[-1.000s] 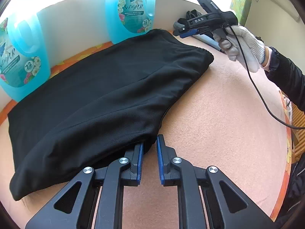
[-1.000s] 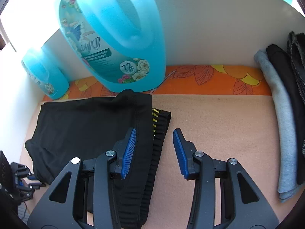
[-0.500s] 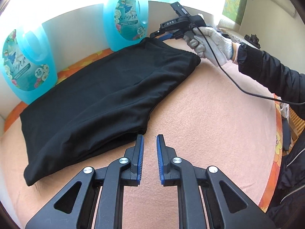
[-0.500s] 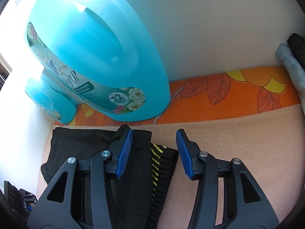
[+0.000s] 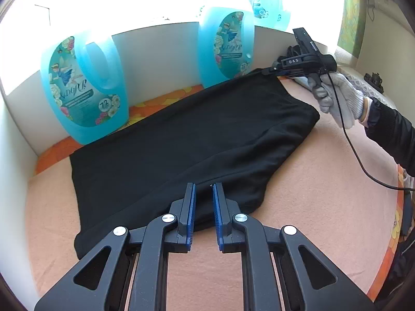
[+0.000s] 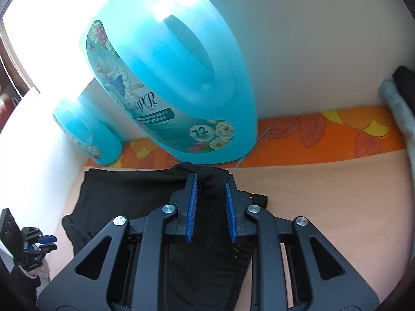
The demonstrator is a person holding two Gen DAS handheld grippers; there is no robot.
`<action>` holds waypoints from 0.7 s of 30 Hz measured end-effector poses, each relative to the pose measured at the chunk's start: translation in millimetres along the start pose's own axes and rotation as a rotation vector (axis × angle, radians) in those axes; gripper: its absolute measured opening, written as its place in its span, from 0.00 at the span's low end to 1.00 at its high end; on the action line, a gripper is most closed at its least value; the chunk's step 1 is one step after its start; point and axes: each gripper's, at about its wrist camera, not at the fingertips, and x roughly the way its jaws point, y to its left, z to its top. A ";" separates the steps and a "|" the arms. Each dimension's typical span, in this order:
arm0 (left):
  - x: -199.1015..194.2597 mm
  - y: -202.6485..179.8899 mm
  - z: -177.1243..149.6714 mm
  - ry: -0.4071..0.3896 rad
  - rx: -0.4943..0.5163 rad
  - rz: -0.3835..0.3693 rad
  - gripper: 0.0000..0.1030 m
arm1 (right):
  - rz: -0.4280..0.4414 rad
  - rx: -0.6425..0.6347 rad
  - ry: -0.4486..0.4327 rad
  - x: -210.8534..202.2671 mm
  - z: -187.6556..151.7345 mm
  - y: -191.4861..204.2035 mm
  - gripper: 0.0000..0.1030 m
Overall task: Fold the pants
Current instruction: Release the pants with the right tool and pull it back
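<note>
Black pants (image 5: 181, 140) lie flat on a peach blanket, folded lengthwise, waistband end at the far right. My left gripper (image 5: 203, 190) hovers over the near edge of the pants, its jaws a narrow gap apart and empty. My right gripper (image 6: 210, 184) sits over the waistband corner (image 6: 207, 175), jaws partly closed with the black fabric between them; the grip is not clearly tight. In the left wrist view the right gripper (image 5: 269, 70) is at the far corner of the pants, held by a gloved hand (image 5: 337, 96).
Big blue detergent bottles (image 5: 85, 90) (image 5: 225, 46) (image 6: 166, 77) stand along the white back wall, close behind the pants. Folded grey and dark clothes (image 6: 396, 103) lie at the right. A black cable (image 5: 363, 160) trails over the blanket. The orange leaf-print border (image 6: 324, 134) runs along the wall.
The right gripper moved onto the waistband corner and narrowed its jaws around the fabric. The left gripper moved forward from just off the near edge to over the pants.
</note>
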 end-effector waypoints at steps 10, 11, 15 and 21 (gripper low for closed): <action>12.0 27.8 -3.1 0.009 -0.073 0.043 0.12 | -0.142 -0.094 0.038 0.7 -5.4 3.5 0.42; 13.6 31.2 -4.7 0.014 -0.082 0.043 0.12 | -0.152 -0.111 0.028 -4.8 -6.1 6.2 0.44; 22.5 44.2 -9.8 0.031 -0.101 0.101 0.12 | -0.150 -0.123 0.003 -30.2 -14.1 14.6 0.44; 18.6 91.2 -11.6 0.021 -0.250 0.172 0.12 | -0.064 -0.290 0.002 -58.5 -46.2 76.5 0.44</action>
